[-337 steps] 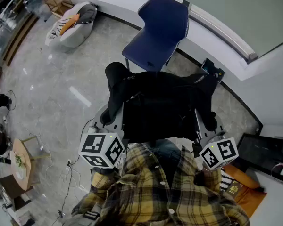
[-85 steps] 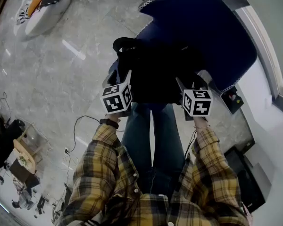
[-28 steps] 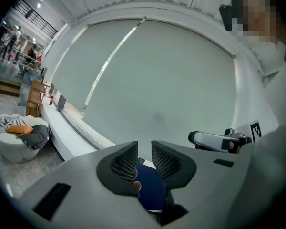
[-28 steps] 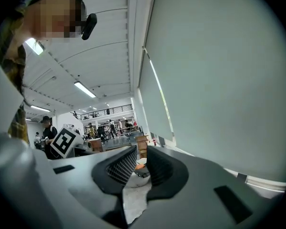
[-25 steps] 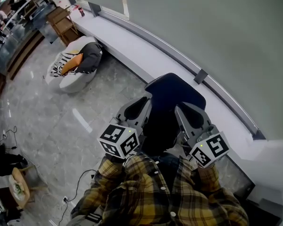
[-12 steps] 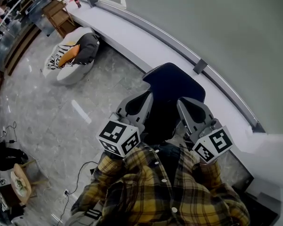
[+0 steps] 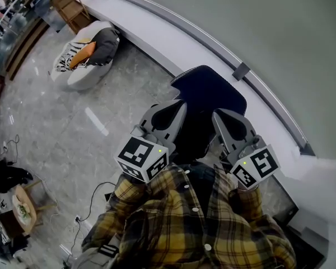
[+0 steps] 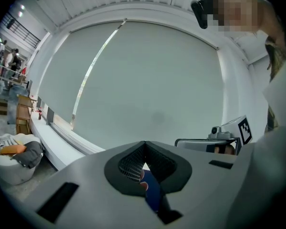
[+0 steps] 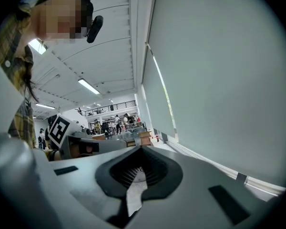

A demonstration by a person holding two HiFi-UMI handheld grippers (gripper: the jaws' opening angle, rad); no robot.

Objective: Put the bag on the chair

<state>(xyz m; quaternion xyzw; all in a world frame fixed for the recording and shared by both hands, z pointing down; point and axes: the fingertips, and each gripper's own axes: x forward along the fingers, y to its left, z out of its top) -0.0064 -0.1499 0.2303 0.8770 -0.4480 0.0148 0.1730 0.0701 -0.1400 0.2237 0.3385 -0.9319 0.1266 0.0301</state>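
The blue chair stands against the low white ledge, straight ahead of me. On its seat lies a dark shape, apparently the black bag, mostly hidden between my grippers. My left gripper is held level in front of the chair's left side, shut and empty. The right gripper is beside it, also shut and empty. In the left gripper view the left gripper has its jaws together, with a sliver of blue chair below them. The right gripper view shows the right gripper shut, aimed at the grey blind.
A white beanbag with an orange cushion sits far left on the marble floor. The curved white ledge runs behind the chair under a grey blind. Cables trail by my feet; a small table stands at lower left.
A few seconds ago both grippers were down at the bag on the chair; now they are raised and empty. Over the last second they barely moved, and only the camera shifted slightly.
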